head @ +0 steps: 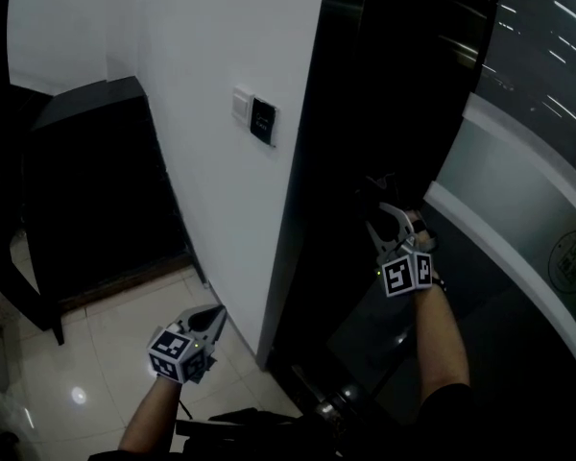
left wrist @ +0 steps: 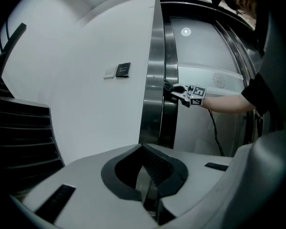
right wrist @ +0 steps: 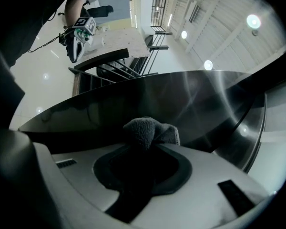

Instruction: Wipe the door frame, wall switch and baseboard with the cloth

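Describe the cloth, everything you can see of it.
The cloth is dark grey, fuzzy fabric, like microfibre, bunched into a small rounded wad with a folded edge at its right. The right gripper has its jaws shut on it, so only the part past the tips shows. It is held up to the shiny dark metal door frame and seems to press on it, though the contact itself cannot be made out. Nothing else touches it.

A dark cabinet [head: 86,190] stands on glossy tiles [head: 106,353] by a white wall [head: 211,56].
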### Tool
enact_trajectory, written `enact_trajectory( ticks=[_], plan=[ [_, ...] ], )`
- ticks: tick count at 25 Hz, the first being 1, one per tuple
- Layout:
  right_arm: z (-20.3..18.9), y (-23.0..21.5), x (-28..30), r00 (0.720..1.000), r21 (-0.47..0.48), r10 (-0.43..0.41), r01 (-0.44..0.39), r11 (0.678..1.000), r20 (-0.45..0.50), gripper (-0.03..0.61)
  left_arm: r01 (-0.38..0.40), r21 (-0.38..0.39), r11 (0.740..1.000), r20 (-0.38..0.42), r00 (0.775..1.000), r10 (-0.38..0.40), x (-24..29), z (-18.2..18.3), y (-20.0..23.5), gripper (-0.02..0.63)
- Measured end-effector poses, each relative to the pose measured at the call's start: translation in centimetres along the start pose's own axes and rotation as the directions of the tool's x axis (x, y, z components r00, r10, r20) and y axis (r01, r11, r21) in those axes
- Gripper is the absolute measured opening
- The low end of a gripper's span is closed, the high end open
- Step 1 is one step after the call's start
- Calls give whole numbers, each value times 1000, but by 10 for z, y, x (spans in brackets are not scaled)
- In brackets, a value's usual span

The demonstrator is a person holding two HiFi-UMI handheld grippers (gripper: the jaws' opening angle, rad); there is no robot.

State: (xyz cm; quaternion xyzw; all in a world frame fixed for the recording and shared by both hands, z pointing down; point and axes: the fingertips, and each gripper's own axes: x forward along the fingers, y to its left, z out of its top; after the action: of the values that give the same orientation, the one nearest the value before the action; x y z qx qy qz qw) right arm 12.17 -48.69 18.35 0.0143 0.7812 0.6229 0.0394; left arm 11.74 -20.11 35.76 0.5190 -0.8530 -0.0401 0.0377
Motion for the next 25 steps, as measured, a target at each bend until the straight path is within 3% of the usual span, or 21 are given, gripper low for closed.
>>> enact_trajectory(
  ticks=[17,25],
  plan=[
    [-17,56,-2,999,96,40,-40,995,-4,84,-2,-2,1000,-39,999,2,5,-9,-7,2],
    [-26,99,-4,993,115,113,-110,987,-16,84,14,-35,999,-67,998,-17,9,-22,-15,2]
  ],
)
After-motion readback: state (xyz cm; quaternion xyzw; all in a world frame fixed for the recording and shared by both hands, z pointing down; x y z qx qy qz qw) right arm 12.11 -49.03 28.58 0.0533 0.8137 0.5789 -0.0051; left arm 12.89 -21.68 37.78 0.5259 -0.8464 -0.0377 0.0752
